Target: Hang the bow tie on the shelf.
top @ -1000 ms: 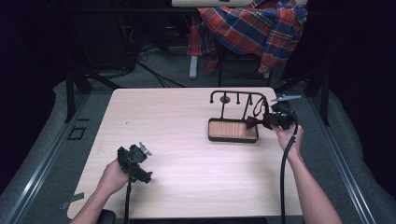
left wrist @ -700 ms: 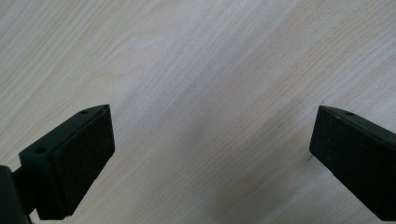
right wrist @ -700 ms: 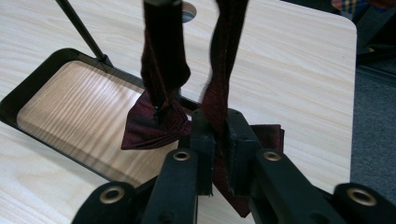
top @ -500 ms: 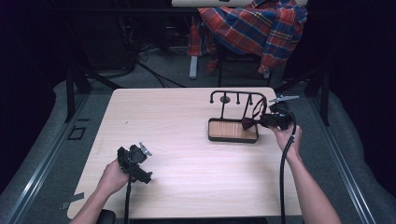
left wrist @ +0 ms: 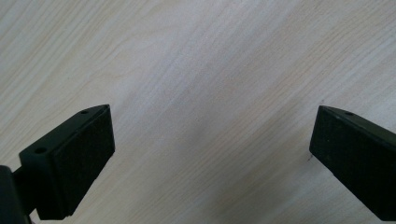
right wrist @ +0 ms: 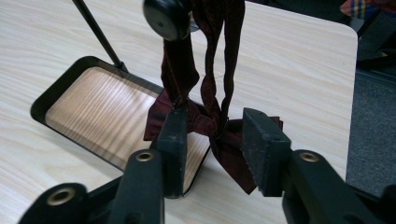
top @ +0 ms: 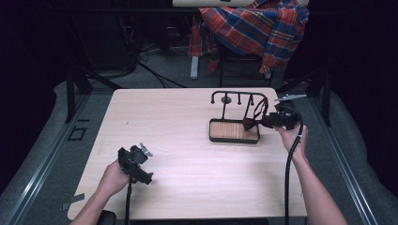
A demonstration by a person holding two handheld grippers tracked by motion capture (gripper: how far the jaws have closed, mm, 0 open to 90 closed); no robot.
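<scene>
A dark red bow tie (top: 251,123) hangs by its strap (right wrist: 219,42) from the right end of a black rack (top: 237,95) that stands on a wooden tray base (top: 233,131). My right gripper (top: 265,122) is at the rack's right side, shut on the bow tie (right wrist: 205,122), with the bow's middle pinched between its jaws just above the tray's corner. The left gripper (top: 141,156) hovers low over the near left part of the table. Its jaws stand wide apart (left wrist: 210,135) over bare wood, holding nothing.
The light wooden table (top: 187,140) has free room across its middle and left. A chair draped with a plaid shirt (top: 256,28) stands behind the far edge. Dark floor and metal frame legs surround the table.
The right gripper with the bow tie has shifted only slightly near the rack's right end. The left gripper has stayed in place.
</scene>
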